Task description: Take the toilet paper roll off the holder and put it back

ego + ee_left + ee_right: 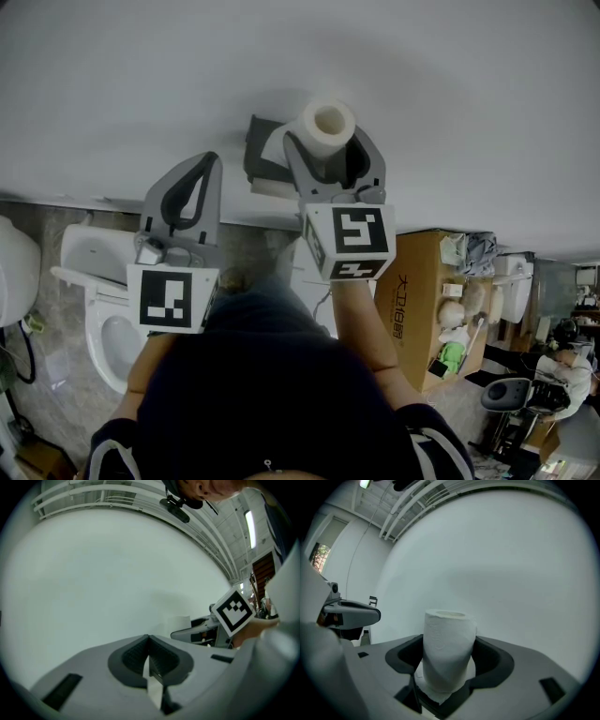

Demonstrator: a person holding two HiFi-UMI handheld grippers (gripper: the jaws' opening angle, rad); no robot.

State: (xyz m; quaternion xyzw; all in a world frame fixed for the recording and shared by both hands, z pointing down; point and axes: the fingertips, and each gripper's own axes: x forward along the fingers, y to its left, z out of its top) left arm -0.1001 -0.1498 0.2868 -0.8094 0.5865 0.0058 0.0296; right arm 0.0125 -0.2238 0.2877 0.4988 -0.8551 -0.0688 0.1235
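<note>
Right gripper (449, 660) clamped on toilet paper roll (450, 634), core end-on to the wall (141, 75). Only head view shows the dark holder (255, 152), just left of roll. Left gripper (149, 641) jaws together, nothing between them

Left hand-held gripper (206, 164) closed, right hand-held gripper (330, 142) clamped on roll (328, 122)

It was a work room set up like a bathroom: a white toilet (98, 314), a paper holder (258, 150) on the wall (450, 112), a cardboard box (417, 291).
</note>
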